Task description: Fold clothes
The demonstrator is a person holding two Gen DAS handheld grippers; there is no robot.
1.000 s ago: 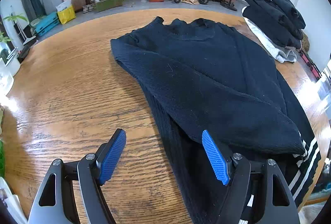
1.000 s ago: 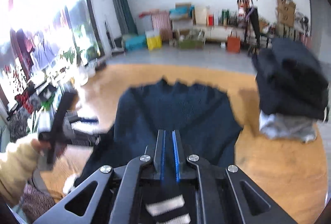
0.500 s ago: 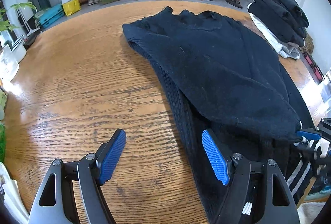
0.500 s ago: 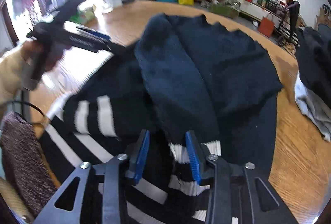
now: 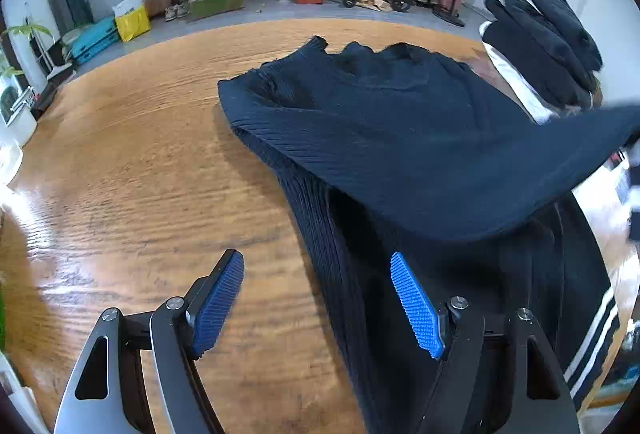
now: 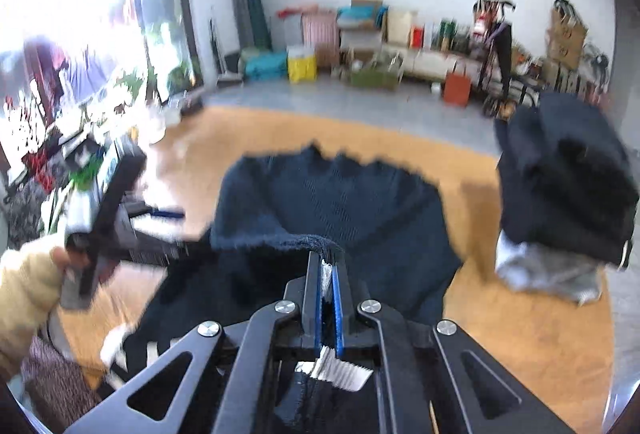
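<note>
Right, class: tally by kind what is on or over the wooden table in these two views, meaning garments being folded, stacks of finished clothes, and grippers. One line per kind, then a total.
Navy sweater with white stripes: 1
Stack of folded clothes: 1
Grippers: 2, the left gripper and the right gripper
Total: 4

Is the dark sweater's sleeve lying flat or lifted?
Lifted: the right gripper is shut on the sleeve cuff, holding the sleeve above the sweater body.

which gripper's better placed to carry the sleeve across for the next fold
Right. The right gripper is shut on the sleeve cuff of the dark sweater, already lifted. The left gripper is open over the table, holding nothing.
</note>
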